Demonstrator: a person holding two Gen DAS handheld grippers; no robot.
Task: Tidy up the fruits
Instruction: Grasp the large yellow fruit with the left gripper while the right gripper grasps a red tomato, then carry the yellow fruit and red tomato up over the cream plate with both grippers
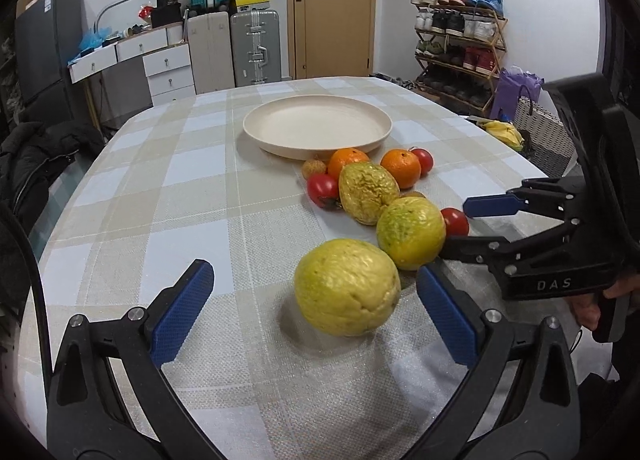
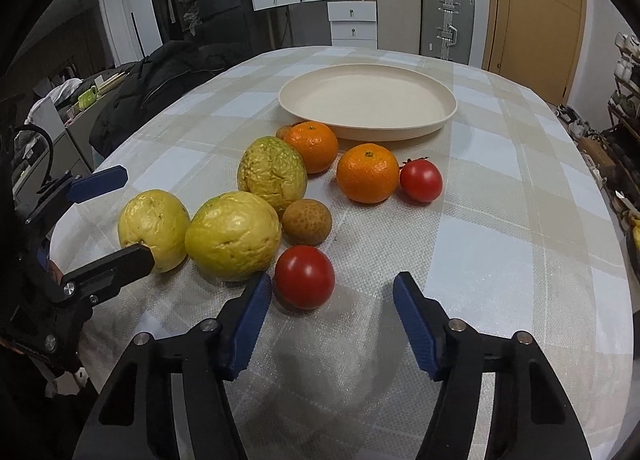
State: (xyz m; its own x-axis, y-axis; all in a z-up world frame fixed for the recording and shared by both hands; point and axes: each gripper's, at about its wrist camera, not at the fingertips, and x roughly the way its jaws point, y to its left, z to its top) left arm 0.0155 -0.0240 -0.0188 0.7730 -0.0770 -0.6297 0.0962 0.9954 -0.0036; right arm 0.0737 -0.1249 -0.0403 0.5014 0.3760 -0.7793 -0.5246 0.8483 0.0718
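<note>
A yellow guava [image 1: 347, 287] lies on the checked tablecloth between the fingers of my left gripper [image 1: 314, 269], which is open; neither pad touches it. My right gripper [image 2: 332, 280] is open around a red tomato [image 2: 305, 276]: the left pad is close beside it and the right pad stands well clear. Behind them lie two more guavas [image 2: 234, 234] [image 2: 273, 172], two oranges [image 2: 367, 173] [image 2: 313, 146], a brown round fruit [image 2: 306, 222] and another tomato [image 2: 421, 181]. A cream plate [image 2: 360, 132] stands beyond the fruit with nothing on it.
The table's rounded edge runs close on both sides. A black jacket [image 2: 160, 80] lies over a chair at the left. Bananas [image 1: 505, 132] lie off the table's right side near a wicker basket [image 1: 540, 128]. Suitcases, drawers and a shoe rack stand along the far wall.
</note>
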